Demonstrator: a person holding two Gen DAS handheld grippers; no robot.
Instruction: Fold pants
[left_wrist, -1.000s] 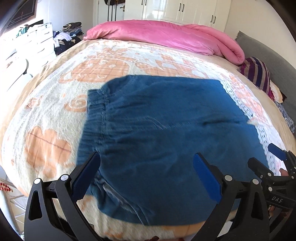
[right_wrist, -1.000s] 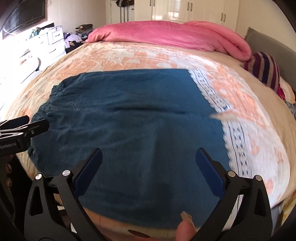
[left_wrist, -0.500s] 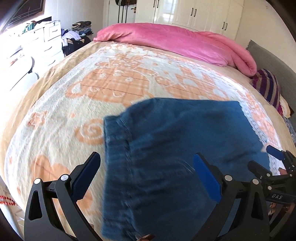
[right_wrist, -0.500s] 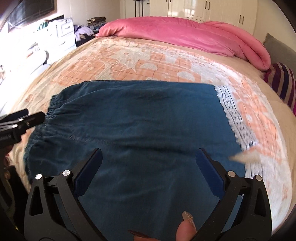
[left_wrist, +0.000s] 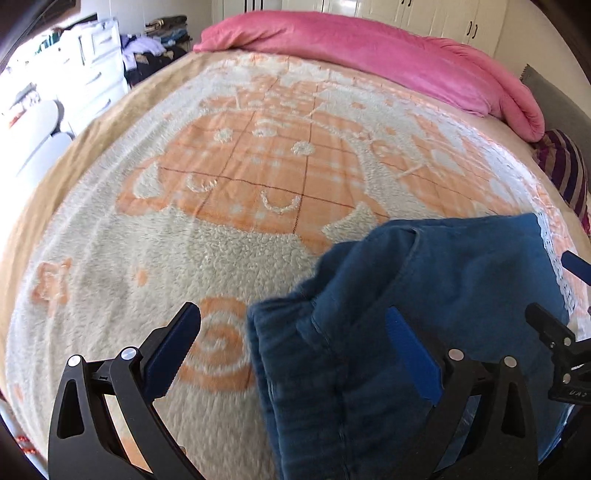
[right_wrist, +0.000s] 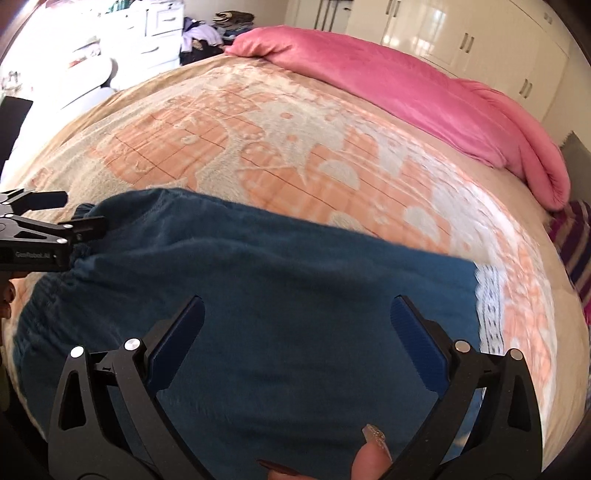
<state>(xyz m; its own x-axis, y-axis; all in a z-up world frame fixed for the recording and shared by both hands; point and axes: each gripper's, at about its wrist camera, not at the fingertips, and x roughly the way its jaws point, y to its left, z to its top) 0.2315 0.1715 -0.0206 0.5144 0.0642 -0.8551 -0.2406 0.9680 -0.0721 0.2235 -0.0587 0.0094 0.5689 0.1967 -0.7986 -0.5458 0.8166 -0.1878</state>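
My left gripper (left_wrist: 291, 350) and right gripper (right_wrist: 297, 341) both stand wide, holding nothing. The blue pants (right_wrist: 277, 295) lie on the patterned blanket (left_wrist: 221, 166) just ahead of me, long axis running left to right — gathered waistband toward my left, lace-trimmed hem toward my right. My right gripper sits squarely over the cloth; my left is at the waistband edge (half over bare blanket). A second ago the pants filled my left view — now they've slid rightward there.

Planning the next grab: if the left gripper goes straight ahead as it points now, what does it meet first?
Likely the elastic waistband edge of the blue fabric pants, which lies between the open left gripper fingers; beyond it is the fluffy cream-and-orange blanket. Depth is unclear.
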